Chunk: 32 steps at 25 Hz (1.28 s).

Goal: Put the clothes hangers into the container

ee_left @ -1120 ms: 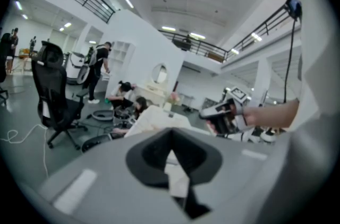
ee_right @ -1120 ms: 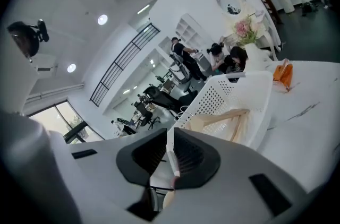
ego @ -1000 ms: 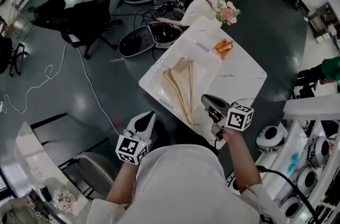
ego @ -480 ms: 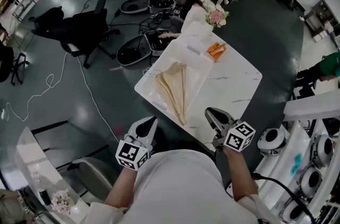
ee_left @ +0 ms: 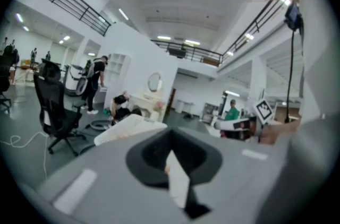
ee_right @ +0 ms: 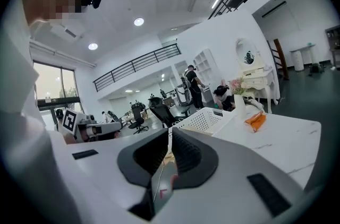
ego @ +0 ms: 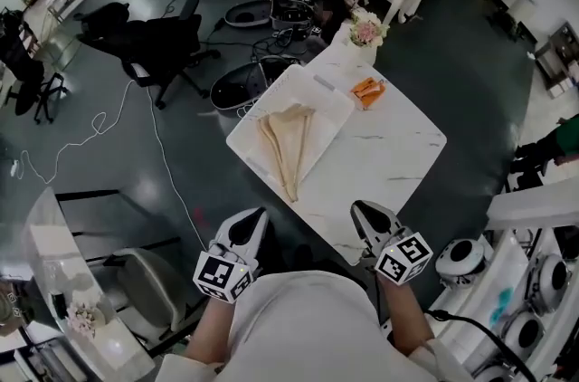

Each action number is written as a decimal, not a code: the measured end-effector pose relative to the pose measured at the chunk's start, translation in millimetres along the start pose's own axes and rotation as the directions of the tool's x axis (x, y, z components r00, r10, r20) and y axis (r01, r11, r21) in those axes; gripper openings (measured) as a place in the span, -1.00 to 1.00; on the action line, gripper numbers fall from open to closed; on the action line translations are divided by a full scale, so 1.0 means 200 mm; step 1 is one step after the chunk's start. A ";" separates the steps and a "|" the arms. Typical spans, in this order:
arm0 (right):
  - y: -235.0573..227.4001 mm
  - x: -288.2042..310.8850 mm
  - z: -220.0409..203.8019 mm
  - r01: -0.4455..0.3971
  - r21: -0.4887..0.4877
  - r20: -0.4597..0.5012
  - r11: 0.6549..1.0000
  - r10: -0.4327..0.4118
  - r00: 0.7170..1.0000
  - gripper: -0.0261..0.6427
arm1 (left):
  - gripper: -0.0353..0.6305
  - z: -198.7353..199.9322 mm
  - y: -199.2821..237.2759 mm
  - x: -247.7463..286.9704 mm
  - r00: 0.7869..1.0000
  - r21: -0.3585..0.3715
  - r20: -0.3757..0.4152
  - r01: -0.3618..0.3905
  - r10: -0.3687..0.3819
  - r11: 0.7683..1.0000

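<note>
Hangers (ego: 286, 140) of pale wood lie stacked together inside the white container (ego: 330, 104). Their joined tops point toward 1 o'clock and their long arms run down toward 6 o'clock. The lowest tip reaches the container's near rim; whether it pokes past that rim is hard to tell from the head view. The container sits on the 10 o'clock half of the white marbled surface (ego: 389, 154). In the right gripper view its lattice wall shows, with the container (ee_right: 204, 121) just past the jaws at 1 o'clock.

An orange object (ego: 366, 89) lies on the surface just beside the container's 1 o'clock corner, and a vase of pink flowers (ego: 365, 31) stands at the surface's far corner, at 12 o'clock.

Both grippers hang at 6 o'clock in the head view, close to the person's body and well apart from the hangers. The left gripper (ego: 253, 217) is off the surface's edge, over the dark floor. Its jaws look pressed together with nothing between them, though that view is blurred. The right gripper (ego: 360, 210) hovers at the surface's nearest corner. In its own view the right gripper (ee_right: 170, 135) has its jaws shut on a thin line — empty.

A black office chair (ego: 149, 45) stands on the floor at 10 o'clock, well clear of the surface.
</note>
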State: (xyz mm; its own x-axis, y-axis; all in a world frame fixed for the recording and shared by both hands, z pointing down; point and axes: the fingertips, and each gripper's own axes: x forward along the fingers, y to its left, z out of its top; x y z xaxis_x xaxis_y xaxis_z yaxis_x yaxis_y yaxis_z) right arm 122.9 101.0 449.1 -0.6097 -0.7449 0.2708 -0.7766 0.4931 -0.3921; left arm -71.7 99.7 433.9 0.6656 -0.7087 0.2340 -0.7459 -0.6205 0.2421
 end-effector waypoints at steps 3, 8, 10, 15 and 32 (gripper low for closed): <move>-0.02 -0.05 -0.08 -0.008 0.032 -0.021 0.999 0.009 1.000 -0.86 | -0.89 -0.06 -0.07 -0.03 1.000 -0.011 -0.012 -0.029 0.029 1.000; 0.01 -0.12 -0.11 -0.019 0.044 -0.010 0.999 0.019 1.000 -0.89 | -0.89 -0.12 -0.16 -0.10 0.999 -0.019 -0.018 -0.043 0.043 0.999; 0.02 -0.13 -0.09 -0.014 0.049 0.012 0.999 0.014 1.000 -0.90 | -0.89 -0.13 -0.16 -0.13 0.999 -0.016 -0.015 -0.047 0.047 0.999; 0.07 -0.13 -0.07 -0.003 0.053 0.047 0.999 0.000 0.999 -0.91 | -0.89 -0.12 -0.13 -0.17 0.999 0.001 -0.021 -0.038 0.038 0.999; 0.20 -0.07 -0.03 0.043 0.041 0.059 0.998 -0.045 0.997 -0.92 | -0.89 -0.09 -0.02 -0.24 0.999 0.011 -0.023 0.025 -0.025 1.000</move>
State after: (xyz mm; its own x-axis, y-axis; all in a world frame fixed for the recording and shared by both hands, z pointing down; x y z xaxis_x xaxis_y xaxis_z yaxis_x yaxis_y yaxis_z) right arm 99.0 133.4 434.9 -0.5636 -0.7918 0.2354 -0.7948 0.4421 -0.4158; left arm -99.7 142.4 439.2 0.6841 -0.6855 0.2493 -0.7294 -0.6416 0.2374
